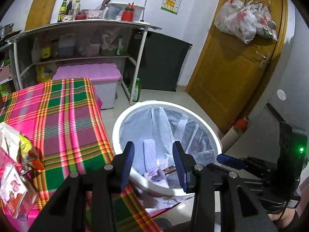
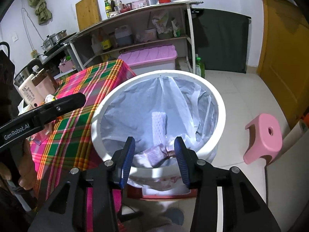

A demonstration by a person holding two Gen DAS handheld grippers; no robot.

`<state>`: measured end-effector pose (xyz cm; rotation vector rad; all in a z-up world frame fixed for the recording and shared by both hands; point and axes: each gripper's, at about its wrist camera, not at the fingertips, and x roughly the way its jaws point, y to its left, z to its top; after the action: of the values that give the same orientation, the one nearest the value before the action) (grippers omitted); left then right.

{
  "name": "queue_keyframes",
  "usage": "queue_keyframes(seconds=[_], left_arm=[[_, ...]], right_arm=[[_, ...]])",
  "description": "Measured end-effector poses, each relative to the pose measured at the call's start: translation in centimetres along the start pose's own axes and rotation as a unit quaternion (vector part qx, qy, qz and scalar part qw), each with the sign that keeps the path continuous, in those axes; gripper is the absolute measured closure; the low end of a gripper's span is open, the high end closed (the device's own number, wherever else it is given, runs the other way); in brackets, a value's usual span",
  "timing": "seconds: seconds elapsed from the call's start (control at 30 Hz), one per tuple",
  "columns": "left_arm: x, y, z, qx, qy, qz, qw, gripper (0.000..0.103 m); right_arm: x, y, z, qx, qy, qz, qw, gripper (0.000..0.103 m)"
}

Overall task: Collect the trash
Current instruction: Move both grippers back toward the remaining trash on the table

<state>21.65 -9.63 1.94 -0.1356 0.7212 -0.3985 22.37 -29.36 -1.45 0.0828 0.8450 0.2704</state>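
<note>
Left wrist view: I see my left gripper (image 1: pixel 153 161) poised over the round white plastic bin (image 1: pixel 123 119) with its blue-padded jaws spread and nothing pinched between them. Right wrist view: my right gripper (image 2: pixel 154 156) hangs over the same bin (image 2: pixel 222 116), jaws likewise parted and empty. Below both tools, at the bottom of the translucent white bin liner (image 2: pixel 173 96), lies the collected trash: a white foam net sleeve (image 2: pixel 158 124) standing on end against the liner, and beside it a crumpled purple wrapper (image 2: pixel 154 154) with what may be a brown scrap, though shadow makes that hard to read. Just left of the bin stands the table under a pink, green and yellow plaid cloth (image 1: pixel 63 116), carrying cartons and snack packets (image 1: pixel 17 166) at its near left corner. Right of the bin, a pink plastic stool (image 2: pixel 264 135) lies tipped on the pale tiled floor (image 2: pixel 241 89).
</note>
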Motion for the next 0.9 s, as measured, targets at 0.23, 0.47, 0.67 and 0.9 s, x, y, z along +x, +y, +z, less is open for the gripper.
queue_keyframes(seconds=[0.23, 0.47, 0.67, 0.9], left_arm=[[-2.7, 0.9, -1.6, -0.006, -0.012, 0.025, 0.9996, 0.060], [-5.7, 2.3, -3.6, -0.017, -0.022, 0.056, 0.9980, 0.060], [-7.5, 3.4, -5.5, -0.027, -0.027, 0.077, 0.9963, 0.060], [-9.6, 5.2, -7.2, -0.046, -0.034, 0.099, 0.9935, 0.060]], right_arm=[[-2.6, 2.0, -0.8, -0.007, -0.025, 0.024, 0.999, 0.060], [-3.3, 4.8, -1.7, -0.026, -0.027, 0.040, 0.999, 0.060], [-3.5, 7.1, -2.5, -0.042, -0.028, 0.081, 0.995, 0.060], [-3.4, 9.5, -3.0, -0.057, -0.020, 0.110, 0.992, 0.059]])
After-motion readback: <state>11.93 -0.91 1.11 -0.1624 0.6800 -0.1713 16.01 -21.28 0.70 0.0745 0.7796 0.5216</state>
